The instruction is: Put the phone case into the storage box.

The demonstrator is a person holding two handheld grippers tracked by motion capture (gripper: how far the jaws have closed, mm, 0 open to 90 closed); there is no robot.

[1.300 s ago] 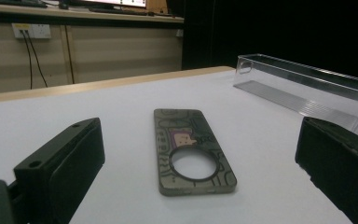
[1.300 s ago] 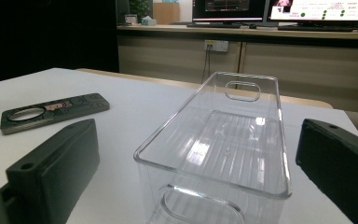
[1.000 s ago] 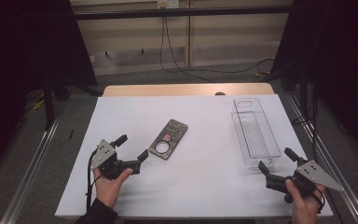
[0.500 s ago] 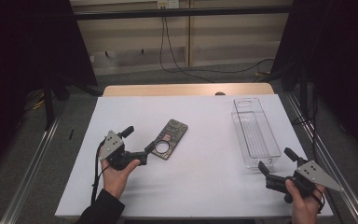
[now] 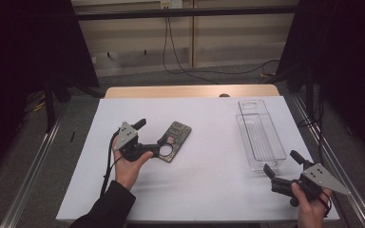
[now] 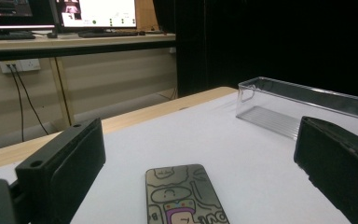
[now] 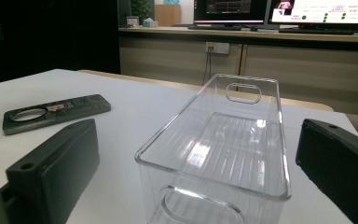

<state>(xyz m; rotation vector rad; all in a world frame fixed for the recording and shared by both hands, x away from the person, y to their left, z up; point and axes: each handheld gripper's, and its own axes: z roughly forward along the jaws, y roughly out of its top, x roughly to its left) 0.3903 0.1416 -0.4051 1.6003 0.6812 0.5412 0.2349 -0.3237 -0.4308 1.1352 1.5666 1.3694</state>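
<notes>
Phone case (image 5: 173,141), patterned, lies flat left of the clear plastic bin (image 5: 260,134), well apart from it. Your left gripper (image 5: 153,137) straddles the case's near end, jaws spread. Your right gripper (image 5: 280,165) sits just before the bin's near end, jaws spread.

Lots of open white table, with two things in the way.

The middle of the white table (image 5: 209,161) is bare, so a hand could slide across it. On the left side a flat phone case (image 5: 172,141) lies low, and the left gripper (image 5: 151,137) sits at its near end with its jaws wide apart. On the right side a tall clear box (image 5: 260,134) stands up like a wall. The right gripper (image 5: 281,166) is just in front of it, jaws spread wide too. The box is open on top.
</notes>
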